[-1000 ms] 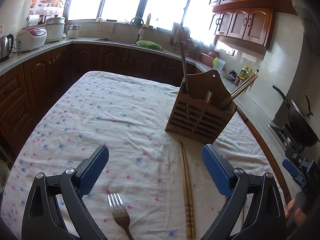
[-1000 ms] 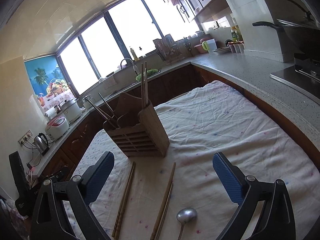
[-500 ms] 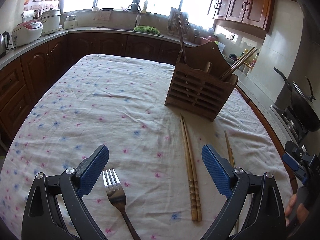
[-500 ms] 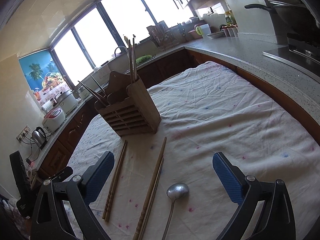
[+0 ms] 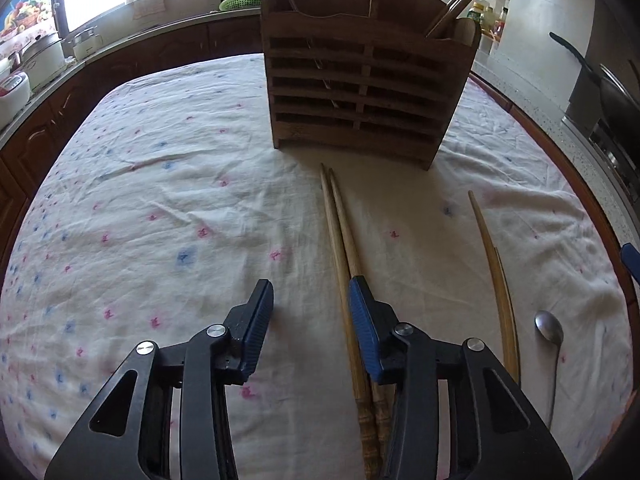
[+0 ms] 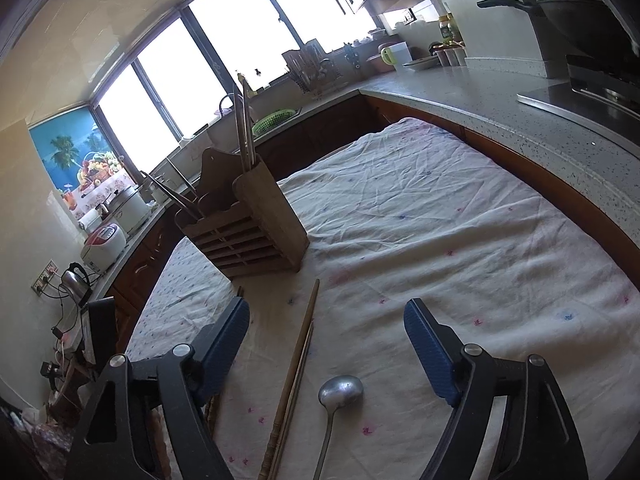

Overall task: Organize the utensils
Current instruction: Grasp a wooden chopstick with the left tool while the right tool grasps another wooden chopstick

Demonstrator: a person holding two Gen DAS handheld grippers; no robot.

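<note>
A table [image 5: 168, 168] draped in a white cloth dotted with pink and blue flowers fills a wood-cabinet kitchen, with a slatted wooden utensil holder [image 5: 368, 92] standing upright near its far side, several chopsticks already leaning out of its compartments. In front of the holder, a pair of wooden chopsticks [image 5: 340, 232] lies flat on the cloth, tips toward the holder. A second pair of chopsticks [image 6: 298, 352] lies to its right, and a metal spoon [image 6: 340, 390] rests bowl-up just beside that pair.

The left tool [image 5: 310, 304] hangs low over the cloth, its blue-padded jaws having just been closing; they stand partly apart with only bare cloth between them, and its right finger sits over the first pair of chopsticks, though whether it touches them is hard to judge from this angle. The right tool [image 6: 326, 320] is open wide, its jaws also having just been closing somewhat, with the second pair and the spoon's bowl lying on the cloth between its fingers, neither one gripped.
</note>
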